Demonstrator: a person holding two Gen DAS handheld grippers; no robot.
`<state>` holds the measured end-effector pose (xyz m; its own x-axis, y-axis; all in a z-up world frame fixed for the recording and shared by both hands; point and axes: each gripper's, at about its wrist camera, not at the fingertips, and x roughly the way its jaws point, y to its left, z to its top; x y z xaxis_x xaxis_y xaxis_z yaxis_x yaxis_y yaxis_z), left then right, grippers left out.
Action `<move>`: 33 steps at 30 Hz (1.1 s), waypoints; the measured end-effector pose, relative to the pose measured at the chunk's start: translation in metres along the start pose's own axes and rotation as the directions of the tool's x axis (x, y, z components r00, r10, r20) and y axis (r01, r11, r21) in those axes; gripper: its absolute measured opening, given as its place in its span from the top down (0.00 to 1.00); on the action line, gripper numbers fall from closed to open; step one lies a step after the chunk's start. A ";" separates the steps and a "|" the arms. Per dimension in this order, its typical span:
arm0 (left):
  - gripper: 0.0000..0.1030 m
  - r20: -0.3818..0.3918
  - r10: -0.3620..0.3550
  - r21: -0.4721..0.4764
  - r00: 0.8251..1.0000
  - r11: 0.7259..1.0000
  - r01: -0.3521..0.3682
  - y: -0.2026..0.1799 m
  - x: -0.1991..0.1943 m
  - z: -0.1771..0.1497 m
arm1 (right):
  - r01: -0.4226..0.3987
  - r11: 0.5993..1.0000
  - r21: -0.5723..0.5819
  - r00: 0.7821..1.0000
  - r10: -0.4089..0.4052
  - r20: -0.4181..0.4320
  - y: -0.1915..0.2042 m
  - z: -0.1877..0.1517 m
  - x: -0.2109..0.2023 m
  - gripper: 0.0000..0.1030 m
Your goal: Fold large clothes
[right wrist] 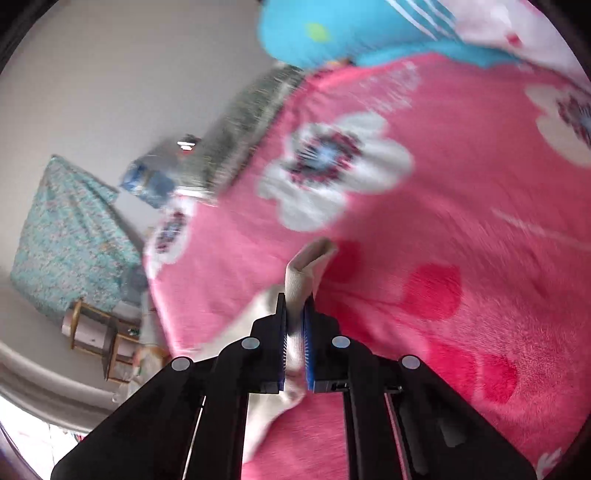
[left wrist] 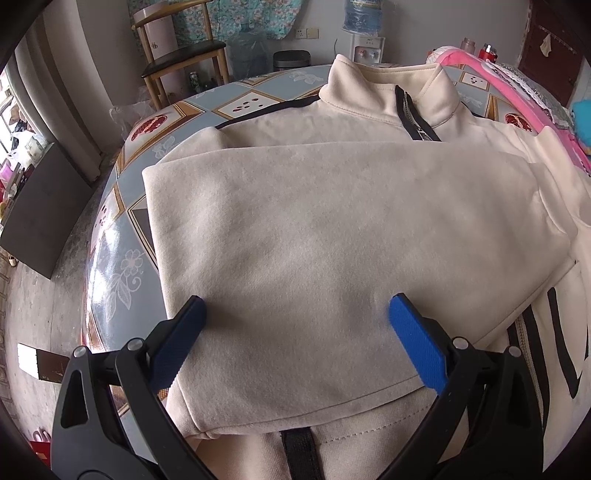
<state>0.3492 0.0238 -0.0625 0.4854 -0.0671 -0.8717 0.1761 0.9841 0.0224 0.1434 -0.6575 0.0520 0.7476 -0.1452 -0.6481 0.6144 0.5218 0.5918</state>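
Observation:
A cream zip-collar sweatshirt (left wrist: 332, 229) with black trim lies on the patterned table (left wrist: 122, 266), one side folded over its front. Its collar (left wrist: 391, 96) points to the far side. My left gripper (left wrist: 295, 321) is open just above the folded cloth near its hem, blue pads (left wrist: 413, 343) wide apart, holding nothing. In the blurred right wrist view, my right gripper (right wrist: 295, 306) is shut on a cream piece of the sweatshirt (right wrist: 303, 273), lifted in front of a pink flowered blanket (right wrist: 424, 229).
The pink blanket (left wrist: 524, 92) and a blue soft thing (left wrist: 581, 118) lie at the table's far right. A wooden chair (left wrist: 181, 55), a water dispenser (left wrist: 364, 33) and a dark bin (left wrist: 291, 59) stand beyond the table. A dark box (left wrist: 40, 206) is on the floor at left.

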 end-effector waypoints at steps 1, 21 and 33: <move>0.06 0.006 -0.002 0.002 1.000 1.000 0.002 0.000 0.000 0.000 | -0.034 0.999 -0.036 0.999 0.034 0.010 0.022 -0.001 -0.010 0.92; 0.06 0.070 -0.092 -0.004 0.993 0.996 0.092 0.024 -0.040 -0.029 | -0.618 0.607 -0.500 0.772 0.346 -0.534 0.403 -0.309 0.042 0.92; 0.06 0.166 -0.210 0.017 0.963 0.977 0.210 0.058 -0.075 -0.049 | -0.731 0.522 -0.441 0.511 -0.010 -0.860 0.407 -0.478 0.114 0.58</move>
<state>0.2807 0.0937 -0.0196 0.5730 -0.2989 -0.7631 0.2892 0.9450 -0.1529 0.3579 -0.0603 -0.0102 0.1589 0.6430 -0.7492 -0.3367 0.7486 0.5711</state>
